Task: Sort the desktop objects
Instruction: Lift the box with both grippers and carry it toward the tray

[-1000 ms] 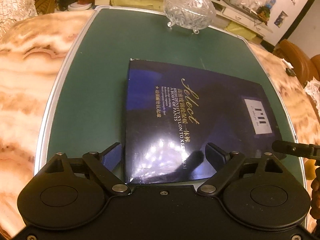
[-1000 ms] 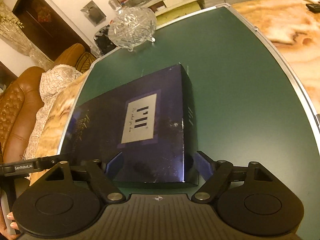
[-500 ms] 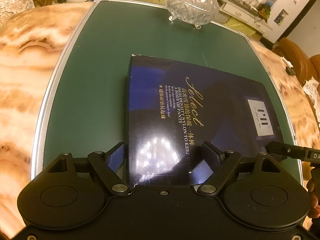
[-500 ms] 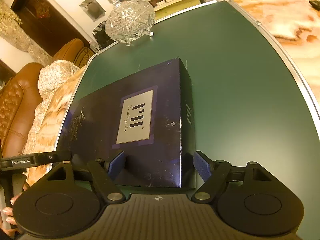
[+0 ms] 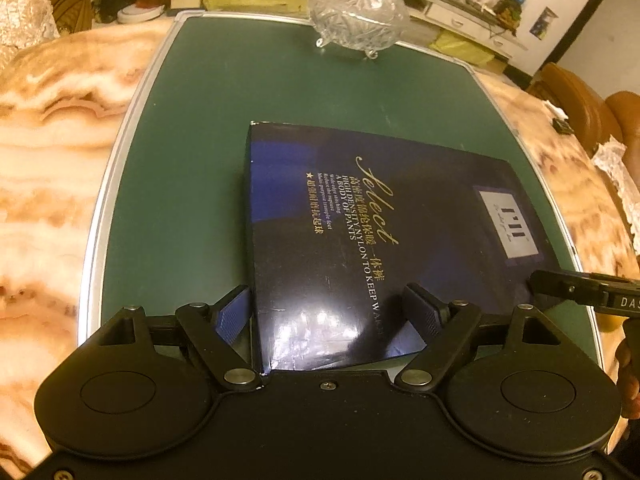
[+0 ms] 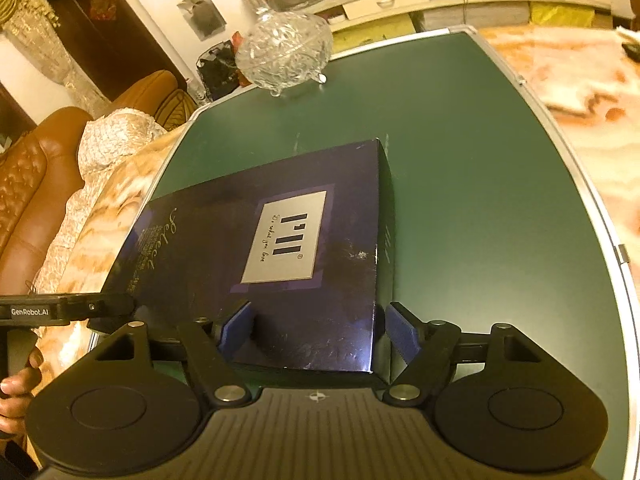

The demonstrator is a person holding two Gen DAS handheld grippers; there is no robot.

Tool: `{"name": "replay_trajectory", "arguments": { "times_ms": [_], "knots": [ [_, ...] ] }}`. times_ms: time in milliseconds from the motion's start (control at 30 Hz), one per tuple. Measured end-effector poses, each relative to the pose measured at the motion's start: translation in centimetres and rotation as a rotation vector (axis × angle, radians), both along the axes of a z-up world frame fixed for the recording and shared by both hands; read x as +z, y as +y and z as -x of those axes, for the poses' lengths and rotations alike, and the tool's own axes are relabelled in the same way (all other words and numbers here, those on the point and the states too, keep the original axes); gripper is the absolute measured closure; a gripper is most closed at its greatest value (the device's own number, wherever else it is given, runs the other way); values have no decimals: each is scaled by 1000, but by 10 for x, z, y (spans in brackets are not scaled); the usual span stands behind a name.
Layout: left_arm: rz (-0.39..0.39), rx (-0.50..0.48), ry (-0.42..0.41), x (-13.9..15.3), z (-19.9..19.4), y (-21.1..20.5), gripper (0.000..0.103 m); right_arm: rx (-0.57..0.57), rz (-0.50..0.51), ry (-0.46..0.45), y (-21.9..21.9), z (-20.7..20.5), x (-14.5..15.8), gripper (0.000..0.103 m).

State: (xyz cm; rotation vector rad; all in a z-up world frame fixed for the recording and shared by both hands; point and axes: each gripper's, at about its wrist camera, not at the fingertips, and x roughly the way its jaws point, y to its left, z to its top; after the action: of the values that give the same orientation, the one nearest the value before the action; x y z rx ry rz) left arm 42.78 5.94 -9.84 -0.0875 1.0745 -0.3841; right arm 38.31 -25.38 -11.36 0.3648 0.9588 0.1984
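While the left tool (image 5: 330, 314) is sitting at the bottom of its own view, its two blue-padded fingers (image 5: 230, 316) are straddling the near left corner of a dark blue box (image 5: 380, 232); one pad is lying against the box's side and the other is resting over the glossy lid, though whether they are pressing I cannot tell. At the bottom of the right view, the right tool (image 6: 318, 328) is straddling the box's near right corner in the same way, one pad over the lid and one just outside the side wall, and again a firm grip cannot be judged. The box (gold lettering, a pale label) is lying flat in the middle of the green mat (image 5: 180, 200) on the marbled bench (image 5: 48, 152). Farther back, near the mat's top edge, a cut-glass lidded bowl (image 5: 358, 14) is standing well apart from the box.
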Motion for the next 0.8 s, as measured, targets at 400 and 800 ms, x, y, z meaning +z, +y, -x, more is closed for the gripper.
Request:
{"name": "replay_trajectory", "arguments": {
  "times_ms": [400, 800],
  "knots": [
    [21, -8, -30, 33, 50, 11, 21, 9, 64, -64, 18, 53, 43, 26],
    [16, -28, -52, 67, 121, 19, 21, -1, 105, -100, 36, 125, 84, 27]
  ]
}}
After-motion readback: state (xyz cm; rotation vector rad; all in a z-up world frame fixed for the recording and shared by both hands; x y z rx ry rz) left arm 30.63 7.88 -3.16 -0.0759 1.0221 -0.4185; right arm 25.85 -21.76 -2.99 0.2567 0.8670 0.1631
